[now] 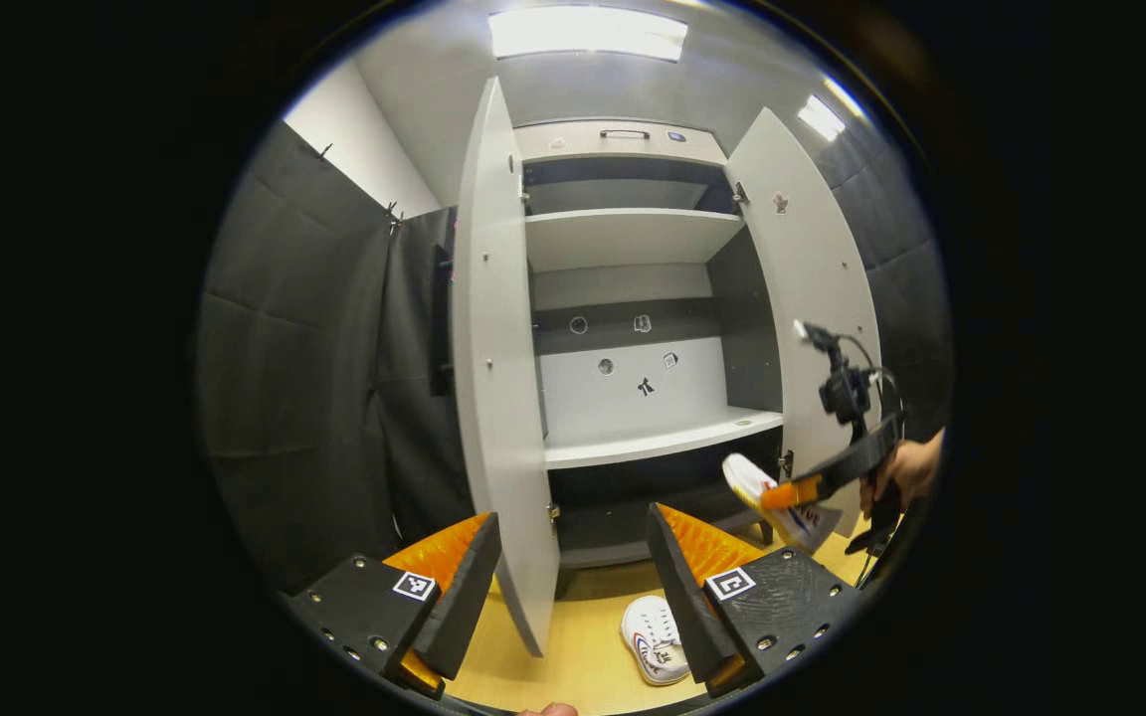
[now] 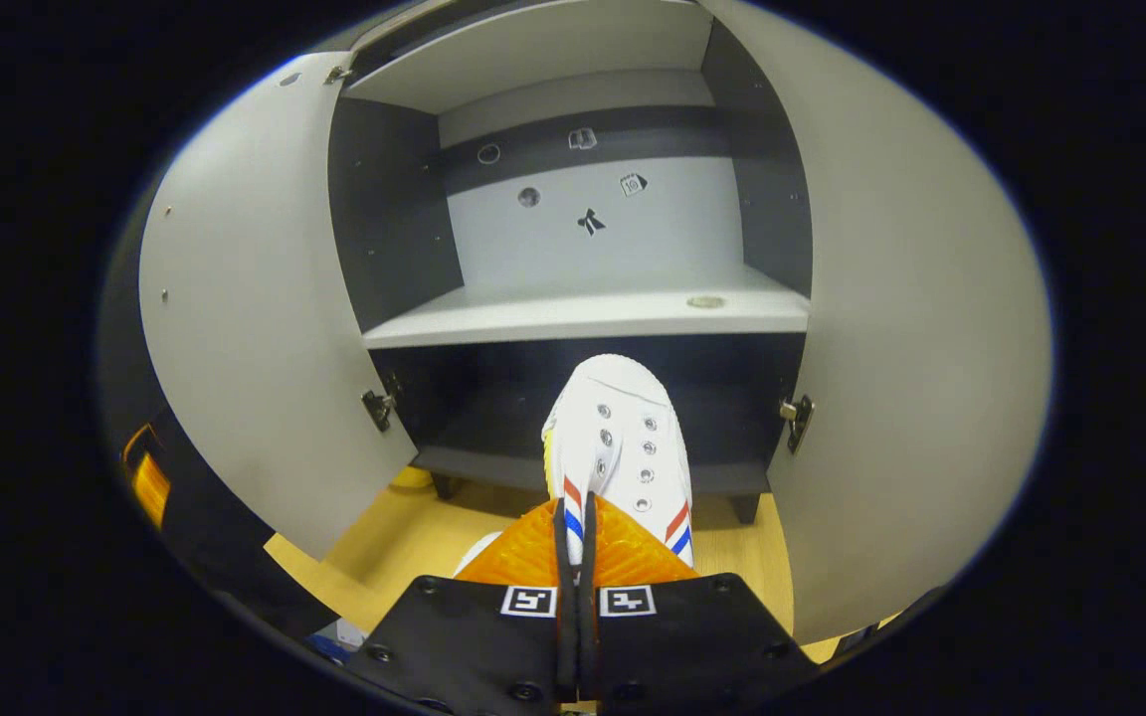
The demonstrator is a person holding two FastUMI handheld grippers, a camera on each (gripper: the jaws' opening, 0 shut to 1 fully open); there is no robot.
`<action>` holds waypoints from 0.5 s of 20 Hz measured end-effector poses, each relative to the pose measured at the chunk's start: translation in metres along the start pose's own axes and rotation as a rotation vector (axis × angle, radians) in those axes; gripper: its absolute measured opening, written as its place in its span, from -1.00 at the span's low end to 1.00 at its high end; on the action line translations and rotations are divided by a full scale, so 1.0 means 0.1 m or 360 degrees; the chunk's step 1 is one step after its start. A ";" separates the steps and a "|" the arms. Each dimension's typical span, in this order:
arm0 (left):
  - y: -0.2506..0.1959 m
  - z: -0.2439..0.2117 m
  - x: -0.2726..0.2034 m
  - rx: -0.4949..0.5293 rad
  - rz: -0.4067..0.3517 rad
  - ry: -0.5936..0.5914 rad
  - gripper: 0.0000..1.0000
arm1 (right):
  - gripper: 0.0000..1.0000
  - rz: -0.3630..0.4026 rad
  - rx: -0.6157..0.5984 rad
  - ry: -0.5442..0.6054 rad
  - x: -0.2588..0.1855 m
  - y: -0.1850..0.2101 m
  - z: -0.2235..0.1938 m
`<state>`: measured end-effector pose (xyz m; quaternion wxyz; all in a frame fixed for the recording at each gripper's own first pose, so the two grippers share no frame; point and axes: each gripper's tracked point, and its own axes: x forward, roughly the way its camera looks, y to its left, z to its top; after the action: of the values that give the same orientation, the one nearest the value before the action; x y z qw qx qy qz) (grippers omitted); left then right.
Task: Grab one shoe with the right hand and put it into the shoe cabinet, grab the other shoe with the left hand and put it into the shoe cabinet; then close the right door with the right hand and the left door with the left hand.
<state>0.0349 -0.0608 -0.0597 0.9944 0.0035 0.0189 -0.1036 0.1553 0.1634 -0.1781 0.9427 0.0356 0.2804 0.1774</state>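
Light wooden floor (image 1: 573, 666), dark cloth booth walls (image 1: 294, 398), bright ceiling panels (image 1: 588, 32) overhead. Tall grey shoe cabinet (image 1: 633, 239) straight ahead, both doors swung wide: left door (image 1: 498, 398) and right door (image 1: 812, 288) in left gripper view. Pale shelves inside, dark side walls, small stickers on back panel (image 2: 583, 209). Lower shelf (image 2: 593, 316) bare apart from a small round mark near its right end; dark bottom compartment (image 2: 493, 398) below it, raised off floor on short feet.

Held shoe (image 2: 623, 447) white canvas, rows of metal eyelets, red and blue diagonal stripes at sides, yellowish sole edge. Up in air, toe pointing at dark bottom compartment, in front of cabinet opening, not yet inside. Right gripper (image 2: 576, 542) pinched nearly closed on shoe's heel end, both fingers pressing on it. Seen too from left gripper view: right gripper (image 1: 782, 494) with a hand (image 1: 906, 469) behind it, shoe tilted, just before right door.

Second shoe (image 1: 655, 641) same white with stripes, lying on floor just in front of cabinet, partly hidden behind a left finger (image 1: 692, 587). Left gripper (image 1: 573, 542) spread wide, holding nothing, edge of left door showing between its fingers.
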 end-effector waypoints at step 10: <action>-0.18 -0.01 0.18 -0.0033 0.0003 0.0007 0.59 | -1.00 0.0057 -0.0081 -0.0307 0.16 0.08 1.24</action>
<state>0.0487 -0.0826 -0.0619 0.9945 -0.0066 0.0221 -0.1025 0.2321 0.1805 -0.0808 0.9626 0.0337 0.1830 0.1971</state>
